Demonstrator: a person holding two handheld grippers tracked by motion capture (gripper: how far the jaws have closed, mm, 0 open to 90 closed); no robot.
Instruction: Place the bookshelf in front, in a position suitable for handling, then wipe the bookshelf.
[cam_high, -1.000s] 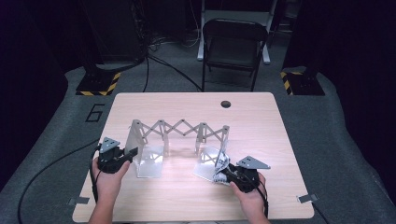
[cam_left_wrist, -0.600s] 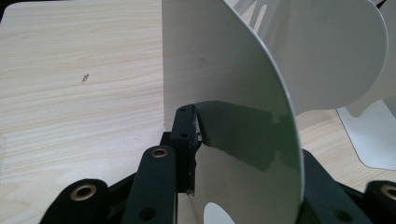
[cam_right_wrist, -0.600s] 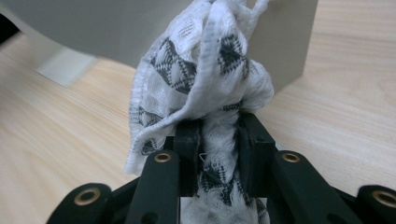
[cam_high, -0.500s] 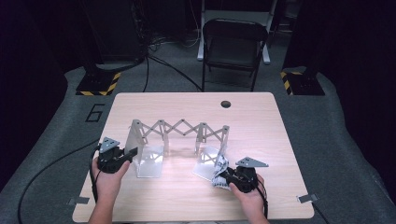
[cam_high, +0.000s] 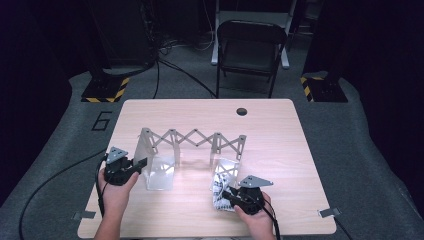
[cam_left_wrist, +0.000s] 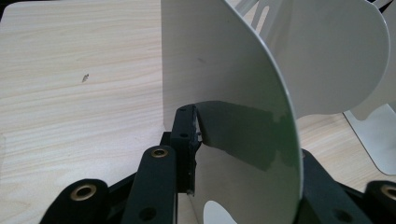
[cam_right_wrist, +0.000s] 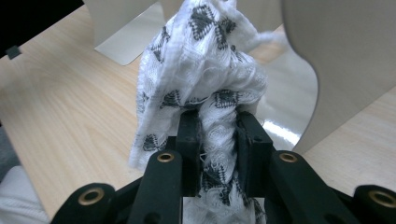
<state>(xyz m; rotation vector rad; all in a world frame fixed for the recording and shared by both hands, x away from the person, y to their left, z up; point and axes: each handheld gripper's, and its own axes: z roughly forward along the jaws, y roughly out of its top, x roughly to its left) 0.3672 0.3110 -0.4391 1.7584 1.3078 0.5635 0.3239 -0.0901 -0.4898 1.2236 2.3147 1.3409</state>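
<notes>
Toward the table's (cam_high: 280, 125) left edge, the left hand (cam_high: 114, 192) holds the left gripper (cam_high: 139, 165), its jaws clamped on the curved upright plate at the left end of a pale metal expanding rack (cam_high: 192, 142). In the left gripper view the gripper (cam_left_wrist: 243, 140) has that thin plate (cam_left_wrist: 233, 74) pinched between its pads, one black finger (cam_left_wrist: 184, 130) pressed flat against the sheet's near face. The rack runs across the middle of the table, a scissor lattice joining its two end stands, each with a flat foot resting on the wood. Just in front of the right stand, near the table's front edge, lies a white cloth with a dark woven pattern (cam_high: 222, 187), bunched up and partly draped over that stand's foot. The right hand (cam_high: 257, 220) brings the right gripper (cam_high: 227, 192) onto it; seen from the right gripper view, the gripper (cam_right_wrist: 217, 126) has a twisted fold of the cloth (cam_right_wrist: 201, 60) squeezed between its pads, and its jaws have just been closing on that fold. The right stand's plate (cam_right_wrist: 336, 56) rises just beside the cloth.
</notes>
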